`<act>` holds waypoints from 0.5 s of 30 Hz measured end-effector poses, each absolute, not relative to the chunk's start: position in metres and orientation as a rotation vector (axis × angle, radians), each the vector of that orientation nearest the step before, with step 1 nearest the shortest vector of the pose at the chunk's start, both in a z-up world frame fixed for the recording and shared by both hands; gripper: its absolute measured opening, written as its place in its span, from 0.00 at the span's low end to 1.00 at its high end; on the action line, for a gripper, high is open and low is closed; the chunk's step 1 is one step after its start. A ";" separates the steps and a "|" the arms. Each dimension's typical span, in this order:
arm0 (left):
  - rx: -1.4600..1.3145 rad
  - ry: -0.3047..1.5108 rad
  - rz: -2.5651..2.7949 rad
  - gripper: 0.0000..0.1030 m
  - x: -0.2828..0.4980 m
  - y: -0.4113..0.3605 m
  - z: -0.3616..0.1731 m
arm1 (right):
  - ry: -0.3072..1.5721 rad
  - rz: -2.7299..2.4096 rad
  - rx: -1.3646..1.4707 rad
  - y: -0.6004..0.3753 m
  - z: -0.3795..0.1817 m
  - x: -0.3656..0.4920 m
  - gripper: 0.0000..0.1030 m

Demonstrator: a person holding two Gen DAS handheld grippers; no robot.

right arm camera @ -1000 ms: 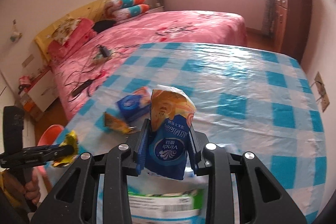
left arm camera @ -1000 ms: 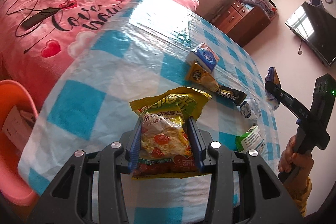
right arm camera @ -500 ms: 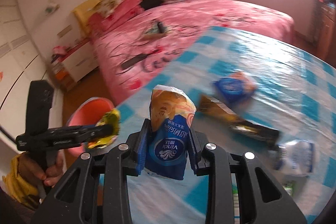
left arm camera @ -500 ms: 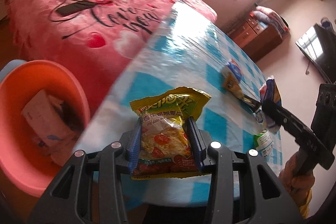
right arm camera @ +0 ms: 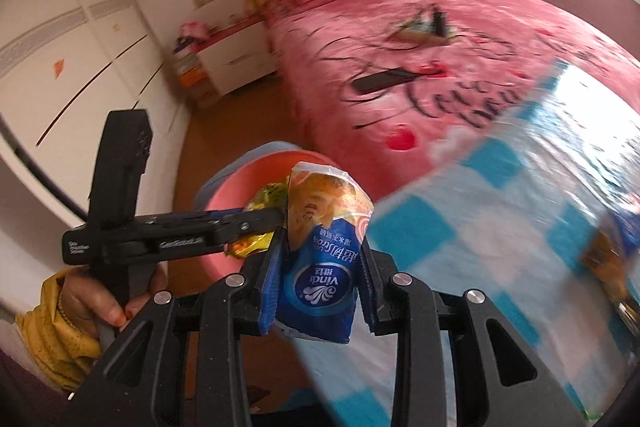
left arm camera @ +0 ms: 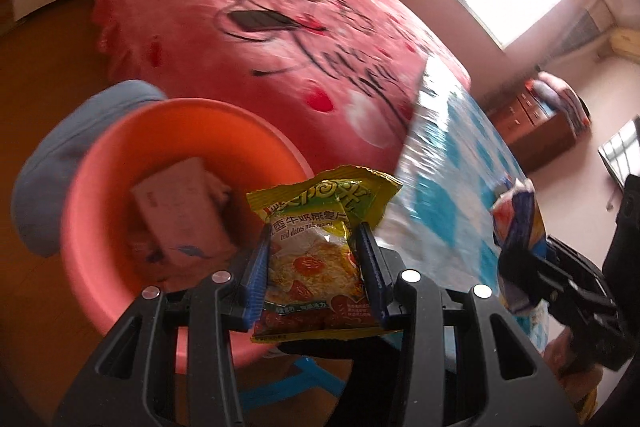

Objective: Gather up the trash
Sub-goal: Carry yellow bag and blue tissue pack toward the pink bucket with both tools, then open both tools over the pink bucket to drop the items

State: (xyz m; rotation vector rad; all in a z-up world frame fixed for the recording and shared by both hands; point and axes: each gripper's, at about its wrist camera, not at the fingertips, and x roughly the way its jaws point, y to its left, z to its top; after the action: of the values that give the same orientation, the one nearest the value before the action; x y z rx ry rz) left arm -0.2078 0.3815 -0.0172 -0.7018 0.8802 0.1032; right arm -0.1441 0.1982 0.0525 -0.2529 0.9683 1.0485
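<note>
My left gripper (left arm camera: 316, 231) is shut on a yellow-green snack packet (left arm camera: 320, 259) and hangs over the near rim of an orange basin (left arm camera: 100, 195) that holds a pale carton (left arm camera: 180, 211) and other scraps. My right gripper (right arm camera: 320, 239) is shut on a blue tissue packet (right arm camera: 320, 267) with an orange top. In the right wrist view the left gripper (right arm camera: 276, 217) with its yellow packet (right arm camera: 260, 223) sits just left of mine, above the basin (right arm camera: 256, 171). In the left wrist view the right gripper (left arm camera: 516, 247) holds its packet (left arm camera: 520, 211) at the right edge.
The basin stands on a wooden floor (left arm camera: 36, 75) beside a pink bed (left arm camera: 248, 39) and the corner of a table with a blue-checked cloth (right arm camera: 500, 227). A blue stool (left arm camera: 60, 147) is under the basin. More wrappers (right arm camera: 608, 259) lie on the table. A gloved hand (right arm camera: 100, 299) grips the left handle.
Both grippers have swung left off the table toward the floor, each still holding its packet. The orange basin has come from the left edge to right under the left gripper.
</note>
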 end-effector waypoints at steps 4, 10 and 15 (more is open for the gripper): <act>-0.725 0.867 0.188 0.42 -0.219 0.408 -0.026 | 0.973 1.092 -0.279 0.226 0.044 -0.149 0.37; -0.736 0.857 0.347 0.70 -0.233 0.441 -0.038 | 1.012 1.110 -0.241 0.255 0.029 -0.145 0.70; -0.738 0.853 0.395 0.74 -0.241 0.453 -0.044 | 1.022 1.034 -0.195 0.240 0.027 -0.139 0.85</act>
State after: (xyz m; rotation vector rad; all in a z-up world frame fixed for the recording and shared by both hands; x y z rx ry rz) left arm -0.2413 0.4535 -0.0438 -0.7376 0.8531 0.3949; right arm -0.1389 0.2401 0.0273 -0.1952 1.0219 1.0336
